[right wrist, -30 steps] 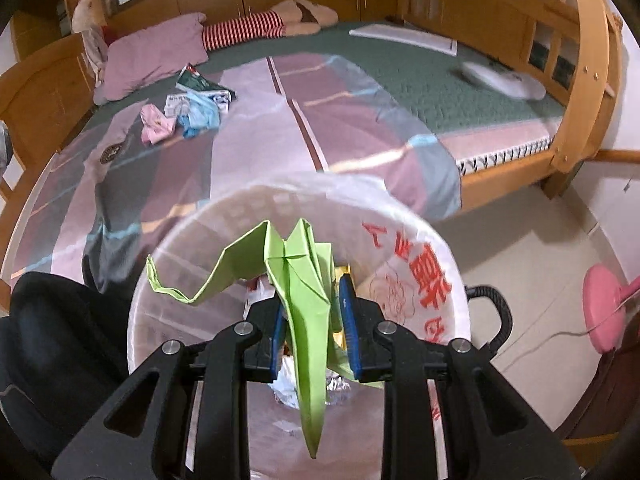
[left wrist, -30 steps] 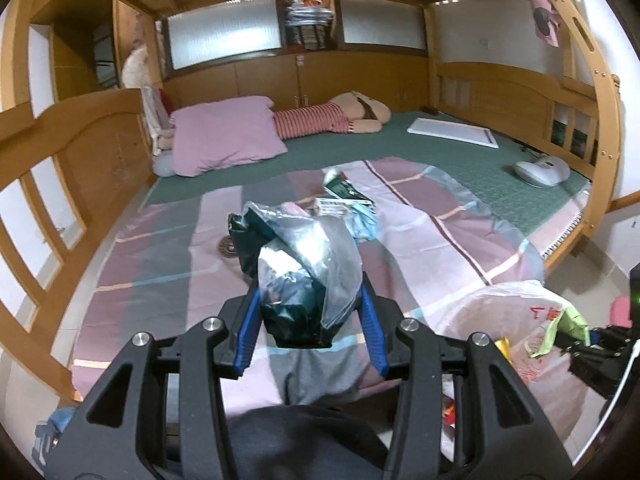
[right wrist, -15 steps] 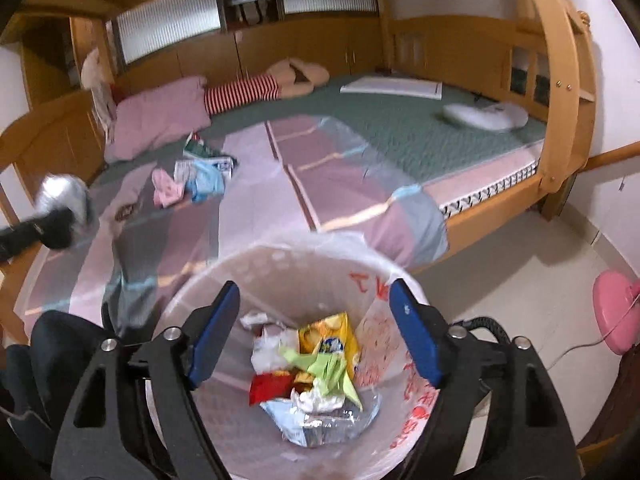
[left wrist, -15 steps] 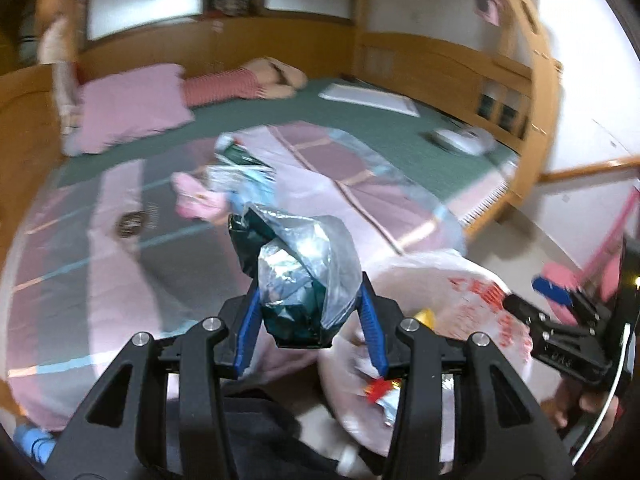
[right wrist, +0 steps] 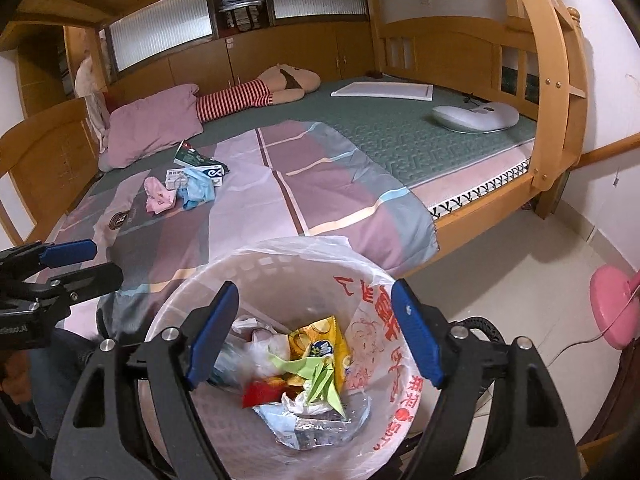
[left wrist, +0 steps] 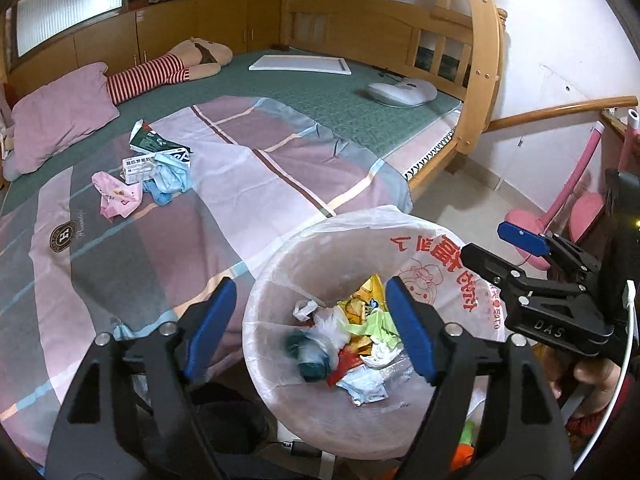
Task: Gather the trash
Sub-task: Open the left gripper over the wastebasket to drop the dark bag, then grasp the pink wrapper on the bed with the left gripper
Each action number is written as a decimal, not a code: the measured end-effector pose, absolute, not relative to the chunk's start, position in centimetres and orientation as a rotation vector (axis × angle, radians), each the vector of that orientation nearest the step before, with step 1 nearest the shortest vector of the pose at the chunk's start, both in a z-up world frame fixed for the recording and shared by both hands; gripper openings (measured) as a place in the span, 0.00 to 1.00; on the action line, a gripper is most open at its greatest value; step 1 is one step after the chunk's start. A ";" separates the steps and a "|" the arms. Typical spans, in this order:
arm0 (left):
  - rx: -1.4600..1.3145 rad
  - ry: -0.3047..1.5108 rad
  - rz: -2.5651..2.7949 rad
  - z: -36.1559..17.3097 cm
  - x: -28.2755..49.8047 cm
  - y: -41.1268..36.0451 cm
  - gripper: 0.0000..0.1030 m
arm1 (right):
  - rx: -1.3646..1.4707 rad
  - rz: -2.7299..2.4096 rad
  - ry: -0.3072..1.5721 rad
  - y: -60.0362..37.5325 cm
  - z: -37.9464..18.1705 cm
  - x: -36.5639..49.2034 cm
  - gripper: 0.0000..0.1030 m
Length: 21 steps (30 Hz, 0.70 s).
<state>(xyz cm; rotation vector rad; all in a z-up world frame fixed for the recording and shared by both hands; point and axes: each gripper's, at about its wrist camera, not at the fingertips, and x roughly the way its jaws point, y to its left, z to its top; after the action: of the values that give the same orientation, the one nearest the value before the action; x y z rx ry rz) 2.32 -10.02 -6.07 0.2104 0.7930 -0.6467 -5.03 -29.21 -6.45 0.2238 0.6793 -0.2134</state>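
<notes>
A bin lined with a white, red-printed bag point(left wrist: 360, 216) point(right wrist: 280, 248) stands at the foot of the bed and holds several wrappers. My left gripper point(left wrist: 310, 332) hangs over it with its jaws opening and nothing between them. A dark green and silver bag point(left wrist: 310, 360) shows blurred just below, inside the bin. My right gripper point(right wrist: 314, 336) is open and empty above the same bin, and the green folded paper point(right wrist: 320, 380) lies on the pile. On the bedspread remain a green box point(left wrist: 154, 142), a blue wrapper point(left wrist: 168, 180) and a pink wrapper point(left wrist: 118, 198).
Behind the trash lie a pink pillow point(left wrist: 60, 120), a striped plush toy point(left wrist: 160, 72), a white board point(left wrist: 300, 64) and a white device point(left wrist: 402, 92). A wooden bed post point(left wrist: 476, 80) rises on the right. A pink stand point(right wrist: 612, 304) sits on the tiled floor.
My left gripper swung from over the bed to over the bin and opened, and the dark bag dropped out. My right gripper opened and the green paper fell into the bin.
</notes>
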 end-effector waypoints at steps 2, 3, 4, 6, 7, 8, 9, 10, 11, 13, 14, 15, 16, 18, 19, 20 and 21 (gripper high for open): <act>0.199 0.797 -0.640 -6.1 2.5 -9.6 0.78 | 0.226 -0.211 0.681 -29.0 -6.5 -4.9 0.75; 0.189 0.798 -0.636 -6.0 2.7 -9.3 0.79 | 0.228 -0.208 0.685 -28.9 -6.6 -4.6 0.75; 0.177 0.799 -0.629 -5.9 3.0 -8.8 0.79 | 0.229 -0.204 0.687 -28.8 -6.6 -4.4 0.75; 0.160 0.793 -0.612 -5.5 3.4 -8.0 0.79 | 0.231 -0.199 0.694 -28.6 -6.7 -3.8 0.75; 0.153 0.785 -0.597 -5.2 3.7 -7.5 0.79 | 0.232 -0.194 0.701 -28.4 -6.8 -3.4 0.75; 0.141 0.768 -0.556 -4.8 4.4 -6.3 0.79 | 0.235 -0.189 0.708 -28.3 -6.8 -2.9 0.75; 0.131 0.759 -0.525 -4.5 4.9 -5.5 0.79 | 0.239 -0.185 0.716 -28.1 -6.9 -2.2 0.75; 0.115 0.750 -0.488 -4.1 5.4 -4.5 0.79 | 0.238 -0.184 0.721 -27.9 -6.8 -1.7 0.75; 0.087 0.743 -0.442 -3.8 6.2 -2.9 0.79 | 0.235 -0.180 0.726 -27.6 -6.8 -1.1 0.75; 0.026 0.738 -0.365 -3.3 7.6 0.3 0.79 | 0.220 -0.156 0.748 -26.8 -6.9 0.6 0.76; -0.012 0.737 -0.315 -3.1 8.6 2.4 0.79 | 0.210 -0.147 0.761 -26.3 -6.9 1.4 0.78; -0.028 0.736 -0.283 -3.0 9.3 3.6 0.79 | 0.201 -0.135 0.777 -25.7 -7.0 2.6 0.81; -0.049 0.733 -0.231 -3.0 10.2 5.3 0.79 | 0.189 -0.124 0.787 -25.1 -7.0 3.9 0.81; -0.089 0.730 -0.163 -3.1 11.6 7.7 0.79 | 0.159 -0.107 0.799 -23.7 -7.0 6.8 0.82; -0.110 0.734 -0.135 -3.4 12.4 8.8 0.79 | 0.149 -0.101 0.800 -23.0 -6.9 8.1 0.82; -0.133 0.741 -0.106 -3.7 13.3 9.9 0.79 | 0.140 -0.094 0.796 -22.4 -6.8 9.2 0.82; -0.148 0.747 -0.079 -4.2 14.3 10.9 0.79 | 0.111 -0.083 0.780 -21.1 -6.7 11.4 0.81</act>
<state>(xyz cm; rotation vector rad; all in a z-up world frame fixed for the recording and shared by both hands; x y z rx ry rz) 14.28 10.86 -4.18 -0.1480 0.7470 -0.0795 11.36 -21.13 -6.67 0.1112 0.7800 -0.0832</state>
